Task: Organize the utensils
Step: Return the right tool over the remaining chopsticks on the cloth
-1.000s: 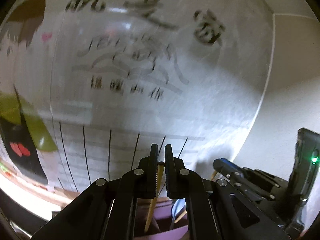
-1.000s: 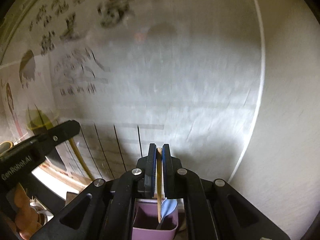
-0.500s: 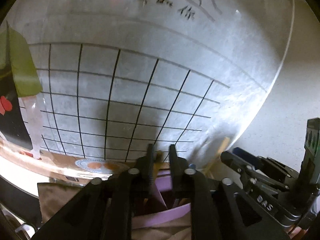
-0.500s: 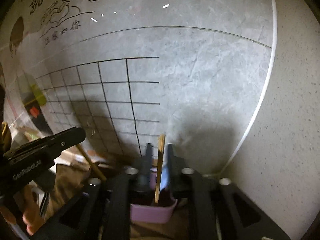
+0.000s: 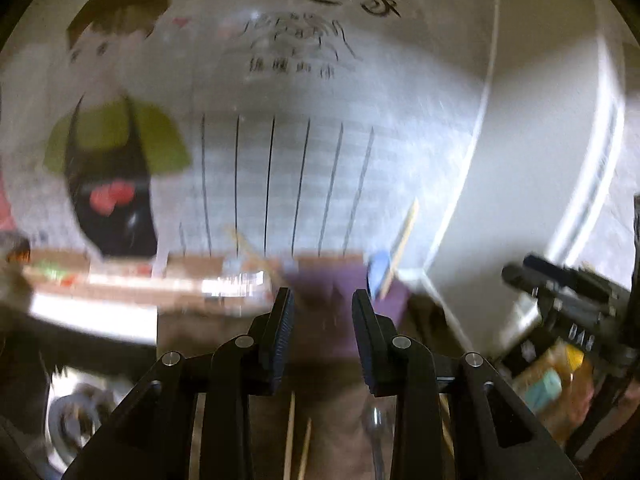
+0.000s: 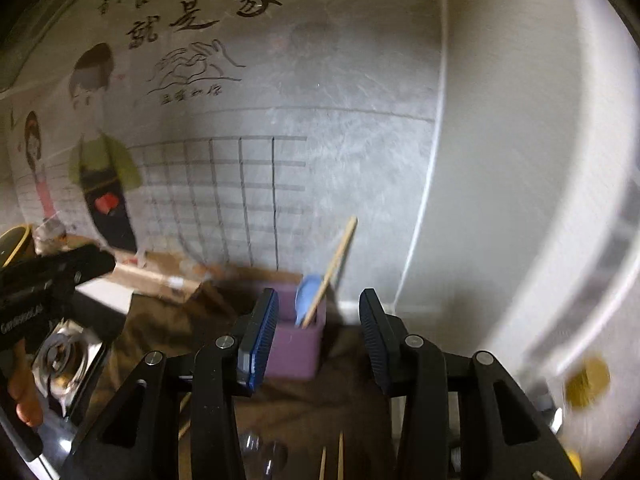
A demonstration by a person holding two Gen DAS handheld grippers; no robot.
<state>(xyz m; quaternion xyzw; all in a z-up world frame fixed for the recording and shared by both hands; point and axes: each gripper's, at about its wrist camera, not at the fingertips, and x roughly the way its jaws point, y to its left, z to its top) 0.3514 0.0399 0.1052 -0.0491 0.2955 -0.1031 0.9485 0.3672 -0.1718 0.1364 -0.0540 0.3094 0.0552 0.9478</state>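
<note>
Jaws just opened on both left gripper (image 5: 322, 334) and right gripper (image 6: 316, 334), empty now, each chopstick (image 6: 330, 271) released a second ago into purple holder (image 6: 295, 350) beside blue spoon (image 6: 307, 294); more chopsticks (image 6: 340, 458) waiting on table (image 6: 168, 320).

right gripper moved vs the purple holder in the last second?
Yes. The right gripper has backed away from the purple holder, jaws just opened, chopstick left inside.

wall mural (image 6: 192, 92) (cartoon figures, grid) | brown cloth (image 6: 304, 408) | cardboard box (image 6: 160, 276)
</note>
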